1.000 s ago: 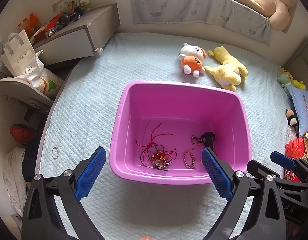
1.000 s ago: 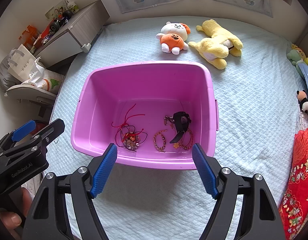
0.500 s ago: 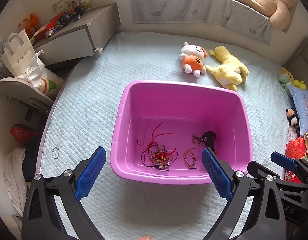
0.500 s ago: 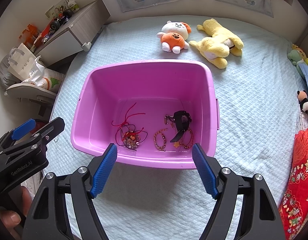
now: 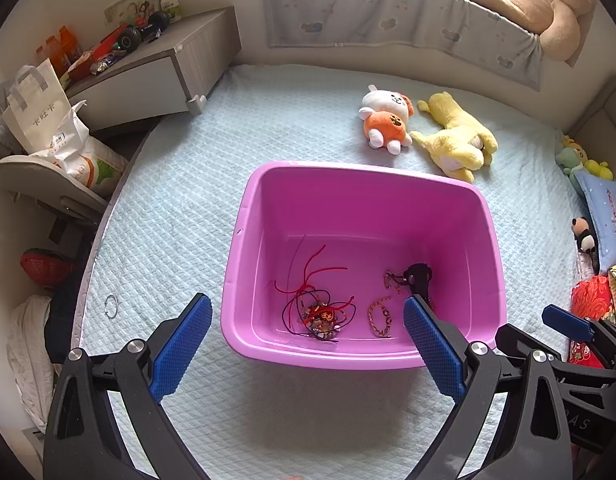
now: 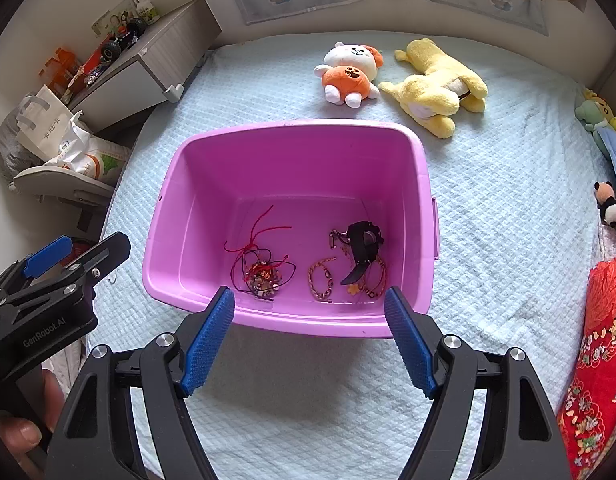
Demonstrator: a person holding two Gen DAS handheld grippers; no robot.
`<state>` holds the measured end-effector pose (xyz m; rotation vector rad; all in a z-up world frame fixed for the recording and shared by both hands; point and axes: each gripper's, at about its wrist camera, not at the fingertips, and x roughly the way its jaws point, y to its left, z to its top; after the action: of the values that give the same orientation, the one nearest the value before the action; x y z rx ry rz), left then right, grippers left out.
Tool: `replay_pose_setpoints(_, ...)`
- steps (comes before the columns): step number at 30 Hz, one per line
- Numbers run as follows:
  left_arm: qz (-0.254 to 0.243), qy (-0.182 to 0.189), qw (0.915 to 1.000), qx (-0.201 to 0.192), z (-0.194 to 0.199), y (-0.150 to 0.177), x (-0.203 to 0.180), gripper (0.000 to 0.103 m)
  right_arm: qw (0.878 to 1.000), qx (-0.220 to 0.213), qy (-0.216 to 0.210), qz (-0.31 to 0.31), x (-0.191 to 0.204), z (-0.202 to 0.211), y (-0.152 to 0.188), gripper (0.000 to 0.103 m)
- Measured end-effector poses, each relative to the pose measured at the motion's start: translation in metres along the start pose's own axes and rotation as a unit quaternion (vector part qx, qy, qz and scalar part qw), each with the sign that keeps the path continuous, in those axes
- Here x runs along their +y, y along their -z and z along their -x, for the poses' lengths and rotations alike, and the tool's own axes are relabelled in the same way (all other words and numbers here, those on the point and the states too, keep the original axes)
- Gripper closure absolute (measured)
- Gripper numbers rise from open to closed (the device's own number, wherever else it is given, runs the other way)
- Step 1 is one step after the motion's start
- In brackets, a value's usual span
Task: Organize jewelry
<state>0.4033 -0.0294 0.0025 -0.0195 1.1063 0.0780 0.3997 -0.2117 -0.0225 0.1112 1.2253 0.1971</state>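
Note:
A pink plastic bin (image 5: 360,168) (image 6: 300,124) sits on the light blue quilt. On its floor lie a tangle of red and black cords with a charm (image 5: 316,312) (image 6: 262,272), a beaded bracelet (image 5: 380,316) (image 6: 320,278), a second bracelet with a small flower (image 6: 374,280) and a black clip (image 5: 418,276) (image 6: 362,246). A small metal ring (image 5: 111,304) lies on the quilt left of the bin. My left gripper (image 5: 306,304) and my right gripper (image 6: 308,294) both hover open above the bin's near rim, holding nothing.
A white-and-orange plush (image 5: 384,120) and a yellow plush (image 5: 456,144) lie beyond the bin. A grey nightstand (image 5: 148,76) and bags (image 5: 56,136) stand off the bed's left edge. Red cloth (image 6: 600,344), a small panda toy (image 6: 608,204) and pillows line the right side.

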Motion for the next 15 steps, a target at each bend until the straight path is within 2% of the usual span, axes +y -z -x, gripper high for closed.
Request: replay_pose_setpoints(15, 0.005, 0.002, 1.0, 0.002, 0.0007, -0.0015, 0.0025, 0.008, 1.0, 0.007, -0.004, 0.0, -0.0016, -0.0009, -0.0007, 0.029)
